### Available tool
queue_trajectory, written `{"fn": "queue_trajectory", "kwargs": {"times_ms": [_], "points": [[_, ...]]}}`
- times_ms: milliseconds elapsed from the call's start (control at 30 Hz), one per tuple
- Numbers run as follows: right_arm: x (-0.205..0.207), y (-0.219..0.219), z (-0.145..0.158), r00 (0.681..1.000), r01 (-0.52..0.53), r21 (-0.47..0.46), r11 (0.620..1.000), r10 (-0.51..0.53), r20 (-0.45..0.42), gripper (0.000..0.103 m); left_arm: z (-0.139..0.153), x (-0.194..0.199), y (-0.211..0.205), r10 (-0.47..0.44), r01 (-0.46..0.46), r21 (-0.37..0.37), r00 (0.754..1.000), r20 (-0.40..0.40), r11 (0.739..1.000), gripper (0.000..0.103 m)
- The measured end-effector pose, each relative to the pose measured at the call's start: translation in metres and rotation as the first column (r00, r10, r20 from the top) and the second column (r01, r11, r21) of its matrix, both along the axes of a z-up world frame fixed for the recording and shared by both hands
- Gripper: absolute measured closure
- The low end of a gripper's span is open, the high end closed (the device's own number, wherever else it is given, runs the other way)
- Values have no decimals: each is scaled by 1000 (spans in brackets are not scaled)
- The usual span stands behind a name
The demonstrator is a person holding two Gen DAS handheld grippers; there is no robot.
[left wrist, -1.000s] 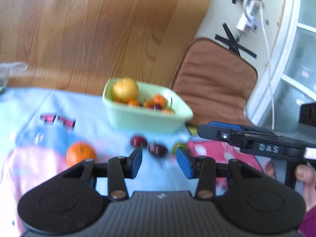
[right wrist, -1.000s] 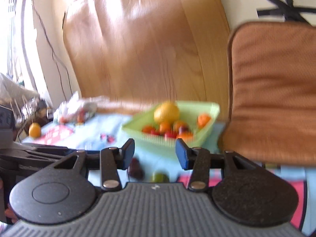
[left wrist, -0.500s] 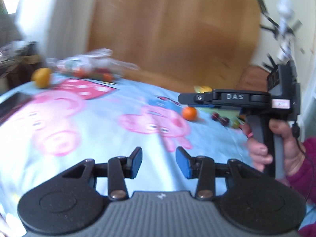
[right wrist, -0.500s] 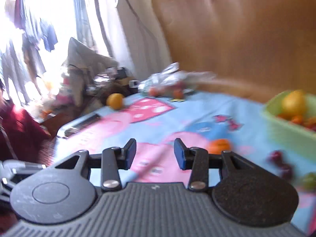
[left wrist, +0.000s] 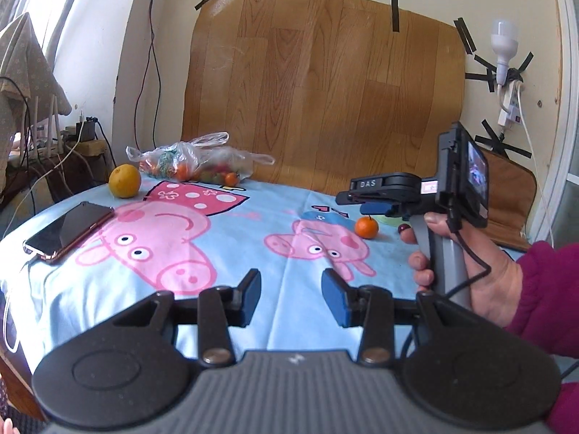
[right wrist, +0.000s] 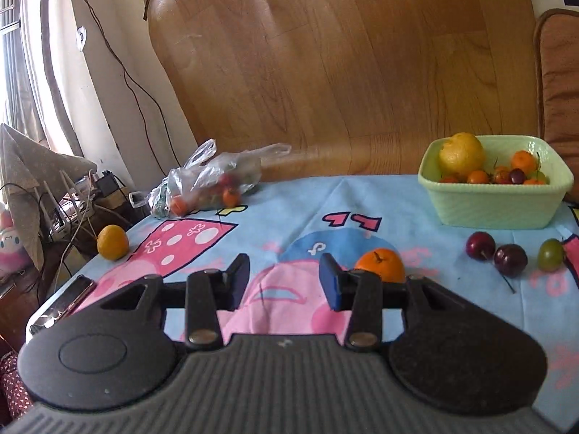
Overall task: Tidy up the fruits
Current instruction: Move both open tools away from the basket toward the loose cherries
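My left gripper (left wrist: pixel 291 291) hangs open over the blue cartoon cloth with nothing between its jaws. A hand holds my right gripper (left wrist: pixel 356 202) farther right, seen side-on. A small orange mandarin (left wrist: pixel 366 226) lies beyond it, beside a dark cherry (left wrist: pixel 403 229). In the right wrist view my right gripper (right wrist: pixel 284 278) is open and empty, and the mandarin (right wrist: pixel 380 269) sits just behind its right finger. A pale green bowl (right wrist: pixel 495 209) at the back right holds a yellow citrus and small fruits. Two dark cherries (right wrist: pixel 480 246) and a green grape (right wrist: pixel 550 255) lie in front of it.
A plastic bag of fruit (left wrist: pixel 195 162) lies at the table's back left, with a yellow orange (left wrist: pixel 125 181) near the left edge. A phone (left wrist: pixel 68 231) with a cable rests at the left edge. Wood-pattern sheet covers the wall; a brown cushion (right wrist: pixel 557 90) stands behind the bowl.
Both views have swung left, away from the bowl and cushion, onto the table's left side with bag, orange and phone. The jaws look the same width, both empty.
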State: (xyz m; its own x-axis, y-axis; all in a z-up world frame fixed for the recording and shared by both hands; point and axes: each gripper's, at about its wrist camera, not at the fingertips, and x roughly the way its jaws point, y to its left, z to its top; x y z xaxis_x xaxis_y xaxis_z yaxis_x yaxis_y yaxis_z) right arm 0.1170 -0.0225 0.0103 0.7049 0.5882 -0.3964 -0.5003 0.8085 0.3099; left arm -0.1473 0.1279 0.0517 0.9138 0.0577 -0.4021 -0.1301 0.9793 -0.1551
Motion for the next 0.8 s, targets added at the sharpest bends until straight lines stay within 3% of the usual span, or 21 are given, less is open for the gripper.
{"fn": "queue_trajectory", "kwargs": {"times_ms": [133, 200, 367, 467, 533, 667, 800], "points": [[-8, 1, 3, 999, -40, 19, 999, 40, 4, 58, -5, -1, 2, 25, -25, -57, 1000, 2, 998, 66], [-11, -9, 6, 999, -46, 24, 999, 46, 25, 58, -4, 2, -5, 17, -16, -51, 1000, 2, 999, 66], [-5, -45, 3, 999, 2, 46, 999, -3, 32, 57, -3, 13, -29, -11, 11, -17, 1000, -10, 1000, 66], [-3, -72, 3, 1000, 23, 82, 996, -24, 12, 58, -7, 26, -41, -41, 40, -34, 999, -25, 999, 66], [-7, -97, 6, 999, 21, 109, 994, -26, 43, 57, -10, 41, -50, -82, 79, -67, 996, -42, 995, 66], [-11, -147, 10, 994, -4, 52, 999, -2, 109, 57, -13, 80, -72, -177, 172, -78, 982, -68, 982, 66], [-7, -193, 2, 995, 19, -54, 998, -13, 99, 57, -16, 134, -87, -267, 254, -135, 960, -82, 958, 66]]}}
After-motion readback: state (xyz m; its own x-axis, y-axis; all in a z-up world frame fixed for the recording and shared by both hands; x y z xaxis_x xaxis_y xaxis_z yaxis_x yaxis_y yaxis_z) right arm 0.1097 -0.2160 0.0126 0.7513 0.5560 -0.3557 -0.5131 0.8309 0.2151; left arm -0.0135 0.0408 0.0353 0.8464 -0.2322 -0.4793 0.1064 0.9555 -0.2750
